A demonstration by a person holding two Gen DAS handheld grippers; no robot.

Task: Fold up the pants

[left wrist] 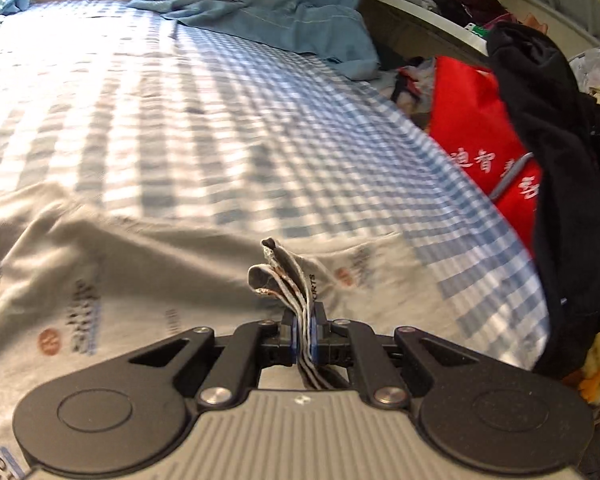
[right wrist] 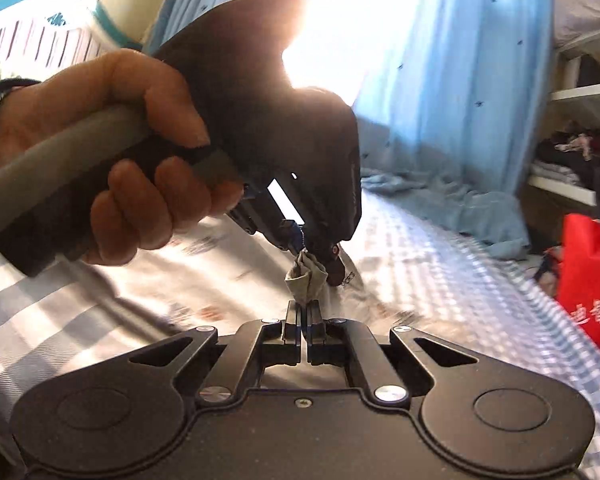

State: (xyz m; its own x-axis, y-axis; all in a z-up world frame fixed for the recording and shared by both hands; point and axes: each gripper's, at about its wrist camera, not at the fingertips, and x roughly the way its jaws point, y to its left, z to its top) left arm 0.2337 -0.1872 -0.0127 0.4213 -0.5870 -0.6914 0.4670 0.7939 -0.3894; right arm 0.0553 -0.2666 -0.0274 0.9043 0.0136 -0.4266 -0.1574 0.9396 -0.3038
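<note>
The left gripper has its jaws closed narrow on a bunched edge of the pants. Several thin layers of the light grey cloth, with dark and white seams, stand up between the blue pads and stick out just ahead of the jaws. The rest of the pants lies spread on the bed, ahead of these jaws and to their left, with small printed marks and letters on the fabric. The bed has a blue and white checked sheet, which stretches far ahead of the jaws.

The right gripper also has its jaws pressed almost together, and a small fold of the same pants is pinched at their tips. Just ahead of these jaws, nearly touching the same fold, the left gripper comes down from the upper left, held by the person's left hand around its grey handle. The two grippers hold the cloth very near to each other, so the fold forms a small knot between them.

To the right of the left jaws, beside the edge of the bed, there is a red bag with white characters, and a black garment hangs in front of it. Far ahead of the jaws a light blue cloth lies crumpled at the end of the bed, under a blue curtain.
</note>
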